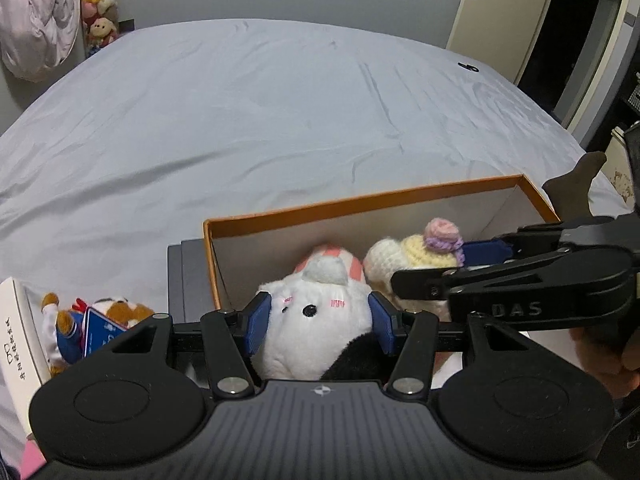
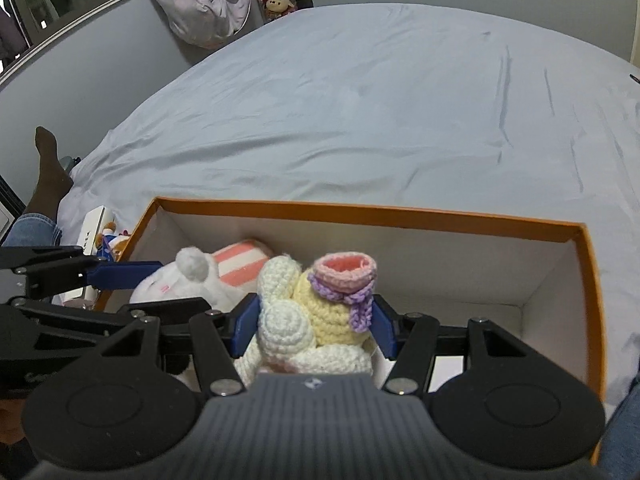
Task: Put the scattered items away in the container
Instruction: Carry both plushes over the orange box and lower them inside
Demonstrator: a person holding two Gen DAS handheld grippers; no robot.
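An orange-rimmed cardboard box (image 1: pixel 360 200) (image 2: pixel 400 216) with white inner walls lies on the bed. My left gripper (image 1: pixel 318 322) is shut on a white plush animal (image 1: pixel 320 320) with a pink striped hat, low inside the box's left part. My right gripper (image 2: pixel 314 326) is shut on a cream and yellow crocheted doll (image 2: pixel 320 312) with a pink and purple flower, beside the plush inside the box. The crocheted doll (image 1: pixel 404 264) and the right gripper's fingers (image 1: pixel 486 252) also show in the left wrist view. The white plush (image 2: pixel 188 280) shows at the left of the right wrist view.
A small brown and white plush in blue clothes (image 1: pixel 96 320) lies left of the box beside a white carton (image 1: pixel 20 320) and a dark flat item (image 1: pixel 188 276). A person's socked foot (image 1: pixel 576 188) rests at the bed's edge. The grey sheet (image 1: pixel 280 120) stretches beyond the box.
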